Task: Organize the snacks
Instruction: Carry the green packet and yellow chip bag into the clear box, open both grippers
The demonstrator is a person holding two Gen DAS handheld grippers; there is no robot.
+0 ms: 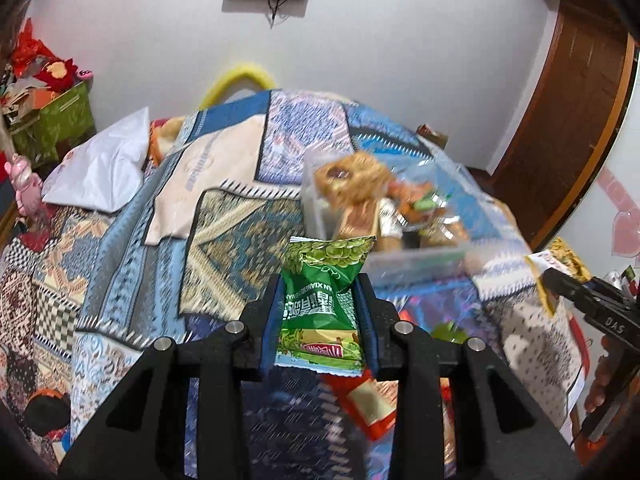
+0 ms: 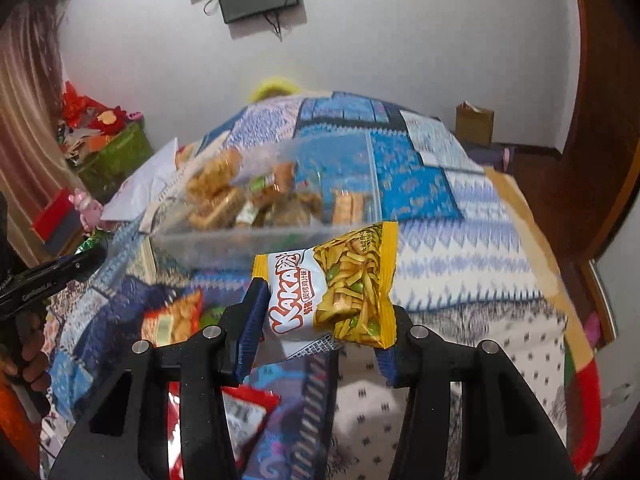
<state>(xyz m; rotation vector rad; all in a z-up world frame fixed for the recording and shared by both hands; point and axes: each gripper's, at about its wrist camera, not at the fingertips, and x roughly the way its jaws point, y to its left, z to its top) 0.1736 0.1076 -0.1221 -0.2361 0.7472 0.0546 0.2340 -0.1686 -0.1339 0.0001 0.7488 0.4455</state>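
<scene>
Left wrist: a patchwork quilt [image 1: 224, 216] covers a bed against a white wall [image 1: 400, 52]. The left gripper [image 1: 320, 300] clamps a green packet [image 1: 322, 292], long axis pointing ahead toward the clear bin [image 1: 416, 262] just beyond.

Right wrist: same quilt [image 2: 460, 240]. The right gripper [image 2: 326, 320] grips a yellow packet [image 2: 336, 284], lying crosswise, the bin [image 2: 248, 240] just ahead.

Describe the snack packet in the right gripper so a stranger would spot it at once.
On the patchwork bedspread sits a clear tub of snacks. Just before it, the right gripper holds a yellow-and-white packet. Unlike its red neighbours, it reads KAKA.
</scene>
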